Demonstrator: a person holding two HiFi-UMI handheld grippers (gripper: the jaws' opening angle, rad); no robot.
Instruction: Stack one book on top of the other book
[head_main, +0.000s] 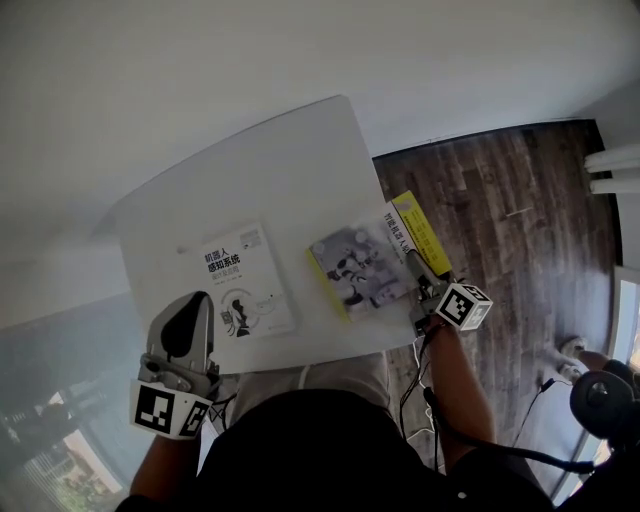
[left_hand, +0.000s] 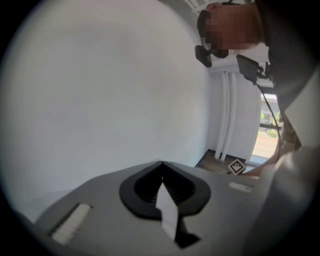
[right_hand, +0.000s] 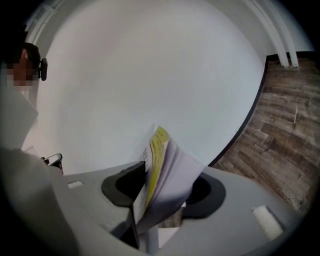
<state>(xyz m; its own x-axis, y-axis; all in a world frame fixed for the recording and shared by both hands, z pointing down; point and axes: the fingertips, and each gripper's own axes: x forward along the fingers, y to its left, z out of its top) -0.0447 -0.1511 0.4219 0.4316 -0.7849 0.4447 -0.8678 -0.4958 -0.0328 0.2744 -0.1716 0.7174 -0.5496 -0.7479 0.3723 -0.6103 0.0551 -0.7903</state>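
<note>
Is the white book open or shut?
Shut. The white book lies flat on the table, front cover up, no pages showing.

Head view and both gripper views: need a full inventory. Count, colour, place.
table: 1, white, centre of the head view
white book: 1, white cover with dark print, flat on the table's left part
yellow-edged book: 1, grey-and-white cover with a yellow edge, on the table's right part, its right edge in a gripper
floor: dark wood planks, right of the table
cables: black, hanging by the person's right arm
left hand-held gripper: 1, grey, jaws together and empty, over the table's near-left edge beside the white book
right hand-held gripper: 1, grey, jaws closed on the yellow-edged book's right edge
</note>
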